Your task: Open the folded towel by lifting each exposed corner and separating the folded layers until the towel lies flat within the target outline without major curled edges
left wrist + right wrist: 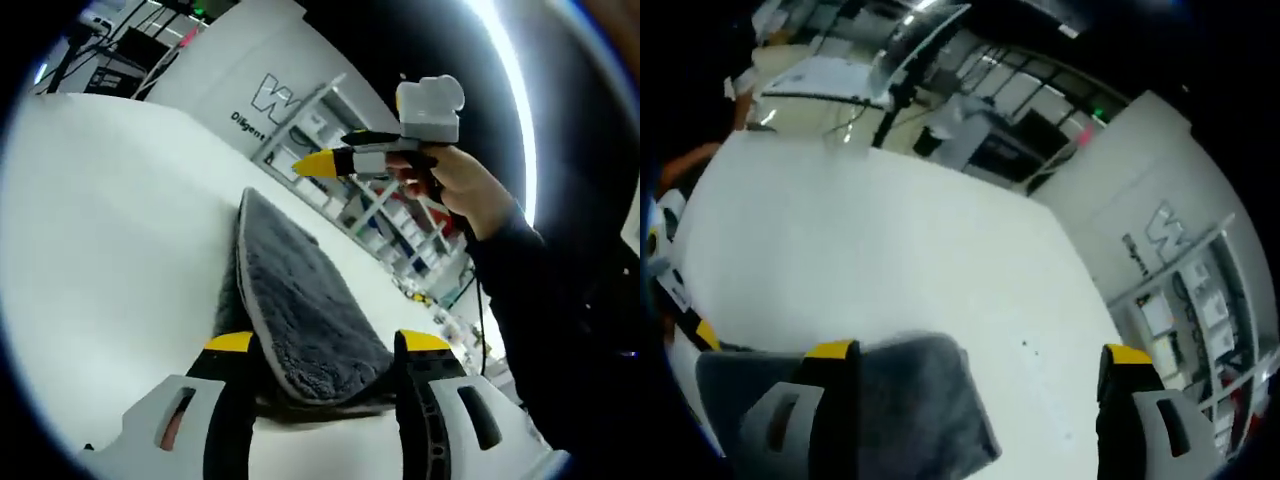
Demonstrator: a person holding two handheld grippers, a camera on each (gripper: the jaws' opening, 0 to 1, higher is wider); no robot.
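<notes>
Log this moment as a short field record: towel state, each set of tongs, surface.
towel: grey towel folded, lying on the table
left tongs: left tongs open, low, jaws either side of the towel's near edge
right tongs: right tongs open, above the table, held in a hand
surface: white table
target outline: none visible

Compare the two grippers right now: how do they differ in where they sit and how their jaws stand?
The left gripper is low at the grey towel, its jaws on either side of the near edge, while the right gripper is held up in the air by a hand, away from the towel. The left gripper's jaws stand apart around the cloth; the right gripper's stand wide apart around nothing. Both have yellow-tipped jaws, and both are over the white table.
</notes>
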